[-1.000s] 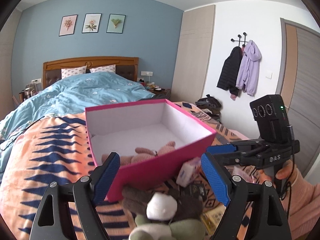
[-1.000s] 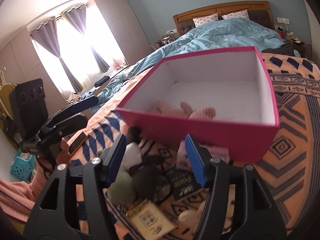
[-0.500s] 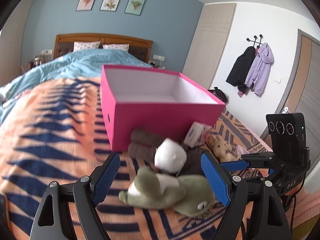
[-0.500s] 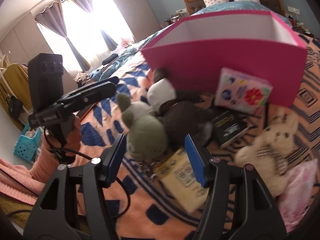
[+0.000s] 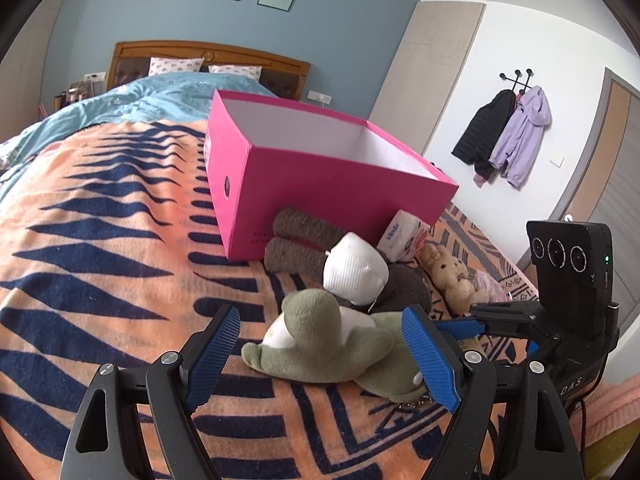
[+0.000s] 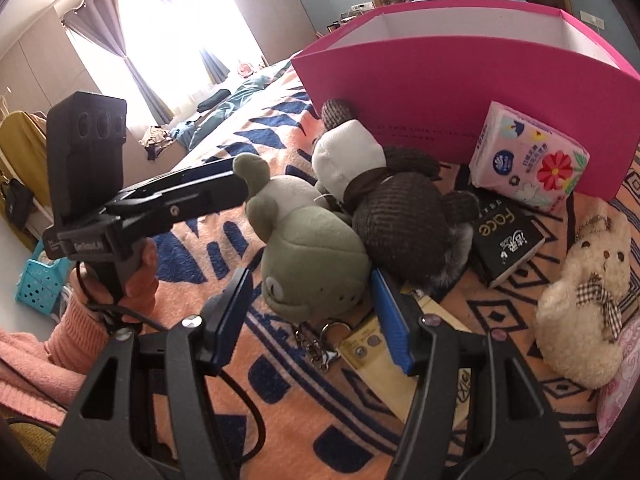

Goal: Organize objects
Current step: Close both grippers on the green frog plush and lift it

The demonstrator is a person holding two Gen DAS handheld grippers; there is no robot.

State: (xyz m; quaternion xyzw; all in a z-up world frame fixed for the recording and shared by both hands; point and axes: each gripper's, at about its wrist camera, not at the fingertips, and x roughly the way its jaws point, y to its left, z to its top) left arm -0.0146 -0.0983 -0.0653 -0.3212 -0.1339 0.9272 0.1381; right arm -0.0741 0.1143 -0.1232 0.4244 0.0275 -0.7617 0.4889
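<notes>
A green frog plush (image 5: 332, 344) lies on the orange-and-navy blanket in front of the pink box (image 5: 320, 184). My left gripper (image 5: 322, 356) is open, with the frog's body between its blue pads, which do not press on it. My right gripper (image 6: 314, 320) is open too, and the frog's head (image 6: 312, 256) sits between its fingertips. In the right wrist view the left gripper (image 6: 236, 180) reaches the frog's foot from the left. A brown-and-white plush (image 6: 400, 216) leans against the frog. The box's inside is hidden from both views.
Against the box stands a tissue pack (image 6: 528, 164), with a black packet (image 6: 504, 240) below it. A beige bear (image 6: 588, 296) lies on the right and a yellow card with a keychain (image 6: 368, 340) under the frog. A blue basket (image 6: 36, 280) sits on the floor.
Both grippers have sunk from above the box to the toy pile in front of it. The frog now lies between both pairs of pads. Neither gripper's opening has changed.
</notes>
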